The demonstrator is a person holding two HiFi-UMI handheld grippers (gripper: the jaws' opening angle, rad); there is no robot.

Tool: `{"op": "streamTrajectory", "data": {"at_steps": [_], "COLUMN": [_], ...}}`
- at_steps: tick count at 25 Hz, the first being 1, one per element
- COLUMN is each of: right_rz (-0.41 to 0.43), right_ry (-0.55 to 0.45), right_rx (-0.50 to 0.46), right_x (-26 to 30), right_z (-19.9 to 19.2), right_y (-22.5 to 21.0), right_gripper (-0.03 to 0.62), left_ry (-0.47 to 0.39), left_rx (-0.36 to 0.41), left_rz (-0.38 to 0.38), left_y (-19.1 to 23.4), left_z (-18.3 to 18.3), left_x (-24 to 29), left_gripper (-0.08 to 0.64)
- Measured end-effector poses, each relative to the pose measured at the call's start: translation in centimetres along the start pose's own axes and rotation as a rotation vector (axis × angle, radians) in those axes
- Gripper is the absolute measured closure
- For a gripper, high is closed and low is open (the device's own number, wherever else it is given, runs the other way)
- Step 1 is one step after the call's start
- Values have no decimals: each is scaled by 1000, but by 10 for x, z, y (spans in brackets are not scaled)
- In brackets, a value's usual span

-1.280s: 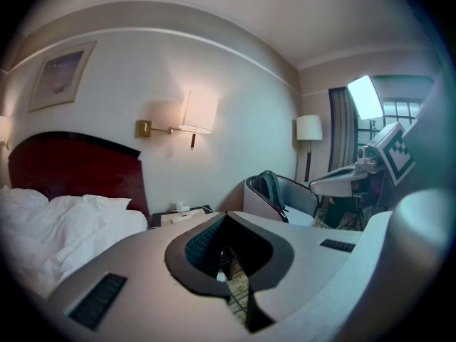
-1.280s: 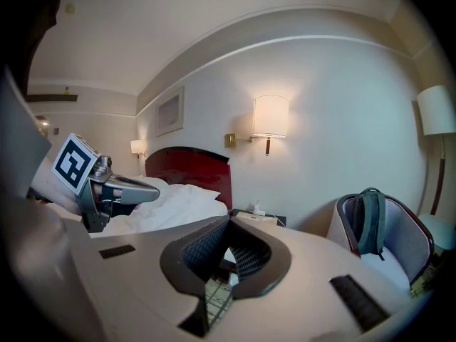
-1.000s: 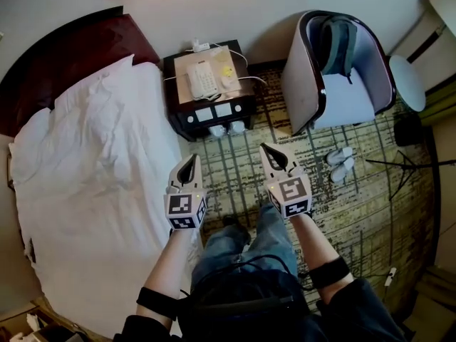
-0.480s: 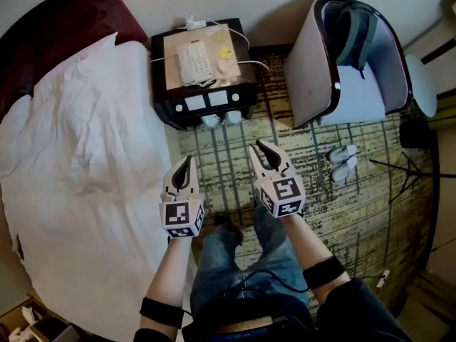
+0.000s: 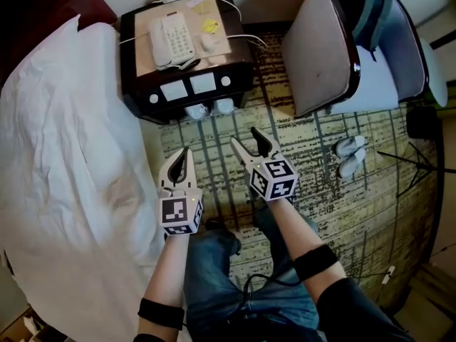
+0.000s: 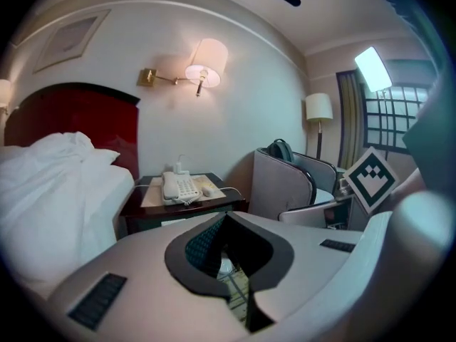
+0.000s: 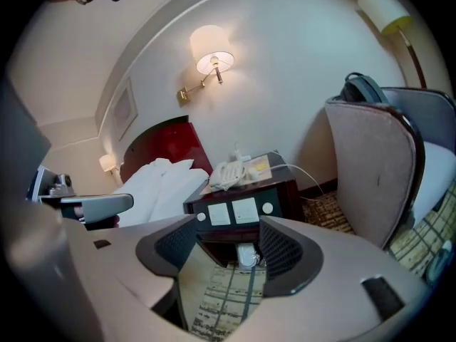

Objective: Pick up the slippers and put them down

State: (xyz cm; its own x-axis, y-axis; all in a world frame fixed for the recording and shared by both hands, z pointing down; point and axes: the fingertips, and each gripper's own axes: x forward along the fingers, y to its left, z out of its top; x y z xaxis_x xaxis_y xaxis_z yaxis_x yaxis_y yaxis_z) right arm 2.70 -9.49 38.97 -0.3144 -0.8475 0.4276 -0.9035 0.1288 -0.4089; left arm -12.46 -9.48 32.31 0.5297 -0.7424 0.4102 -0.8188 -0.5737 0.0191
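Two grippers are held side by side above the patterned carpet (image 5: 313, 191), both aimed at the far nightstand (image 5: 187, 84). The left gripper (image 5: 187, 151) is closed, its jaws pressed together with nothing between them. The right gripper (image 5: 244, 137) has just been opening its jaws; they are spread apart and nothing is gripped.

Through the right gripper's gap, in its own view, one of the white slippers (image 5: 197, 111) is framed farther off. The pair is tucked under the nightstand's front edge, side by side, with only the rounded ends showing toward the near side. The long axes appear to run near to far, but the hidden ends cannot be made out. Only carpet lies between the jaws and the pair, while the nightstand's body overhangs it.

A telephone (image 5: 169, 40) is set on the nightstand. The bed (image 5: 64, 155) is just left of the left gripper, and an armchair (image 5: 320, 48) holding a backpack (image 5: 370, 9) stands to the right. A second pair of slippers (image 5: 350, 147) lies near the armchair, well apart from the grippers, its long axes slanted roughly left to right.
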Motion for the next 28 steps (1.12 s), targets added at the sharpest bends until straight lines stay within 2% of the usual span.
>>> {"op": "streamTrajectory", "data": {"at_steps": [5, 8, 11, 15, 21, 24, 28], "right_rz": [-14, -16, -19, -24, -46, -50, -32], "right_ry": [-6, 0, 15, 21, 0, -16, -27], "right_rx": [135, 169, 184, 287, 350, 415, 515], "right_x": [57, 94, 129, 170, 239, 269, 296], "right_z": [-59, -93, -125, -167, -217, -240, -265], "right_y": [-52, -77, -102, -138, -188, -213, -232], "right_gripper": [280, 264, 234, 164, 146, 146, 146], "left_ry": [6, -4, -8, -37, -75, -103, -129], "left_rx": [6, 19, 6, 27, 44, 83, 84], "left_rz": [-27, -30, -18, -18, -7, -8, 0], "left_y": [-2, 1, 5, 9, 15, 17, 19], "left_z": [-60, -95, -127, -163, -217, -241, -261], "left_x": [53, 87, 122, 162, 215, 242, 264], "left_gripper": [560, 560, 560, 560, 560, 560, 560]}}
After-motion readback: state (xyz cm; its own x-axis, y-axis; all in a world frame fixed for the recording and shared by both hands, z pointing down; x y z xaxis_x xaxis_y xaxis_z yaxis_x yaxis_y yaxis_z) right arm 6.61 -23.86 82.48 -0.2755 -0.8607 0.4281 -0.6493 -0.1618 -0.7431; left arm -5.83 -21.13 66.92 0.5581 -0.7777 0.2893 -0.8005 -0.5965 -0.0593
